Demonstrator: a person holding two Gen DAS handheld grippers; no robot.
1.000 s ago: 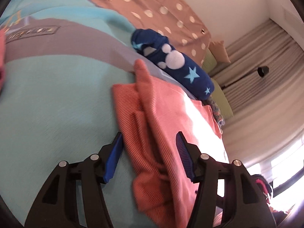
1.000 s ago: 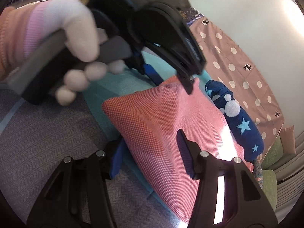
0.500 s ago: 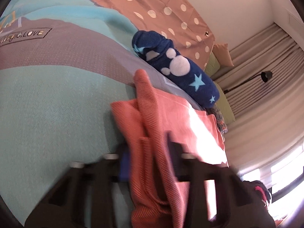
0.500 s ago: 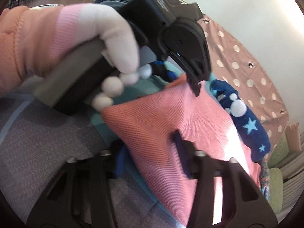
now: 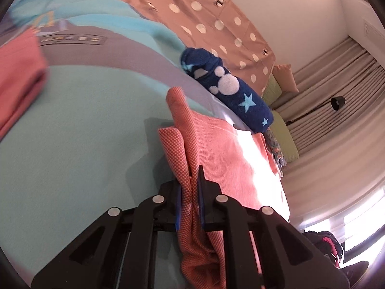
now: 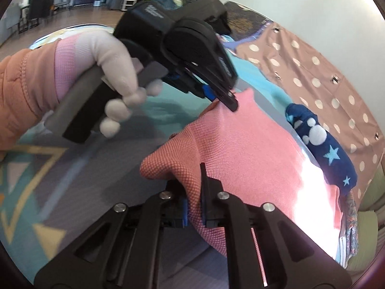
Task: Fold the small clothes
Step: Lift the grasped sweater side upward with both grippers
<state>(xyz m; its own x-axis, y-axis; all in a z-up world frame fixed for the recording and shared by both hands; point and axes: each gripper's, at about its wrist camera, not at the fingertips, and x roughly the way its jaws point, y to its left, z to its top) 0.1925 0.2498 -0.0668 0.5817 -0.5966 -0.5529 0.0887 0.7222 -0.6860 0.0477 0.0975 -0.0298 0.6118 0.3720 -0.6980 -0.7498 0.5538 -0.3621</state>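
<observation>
A coral-pink knit garment point(image 5: 223, 159) lies on a teal and grey bedspread point(image 5: 72, 125). My left gripper point(image 5: 190, 192) is shut on a bunched edge of the garment and lifts it. My right gripper point(image 6: 193, 192) is shut on another corner of the same garment point(image 6: 240, 159). In the right wrist view the left gripper point(image 6: 226, 101), held by a white-gloved hand point(image 6: 115, 72), pinches the garment's far corner. The cloth hangs stretched between the two grippers.
A rolled navy blanket with stars and mouse shapes point(image 5: 228, 89) lies just beyond the garment. A folded pink cloth point(image 5: 19, 72) sits at the left. A brown polka-dot cover point(image 5: 204, 24), green cushions point(image 5: 284, 125) and curtains point(image 5: 336, 96) lie further back.
Both grippers were open around the garment's edges; both have closed on the cloth. The gripped corners have been raised off the bedspread.
</observation>
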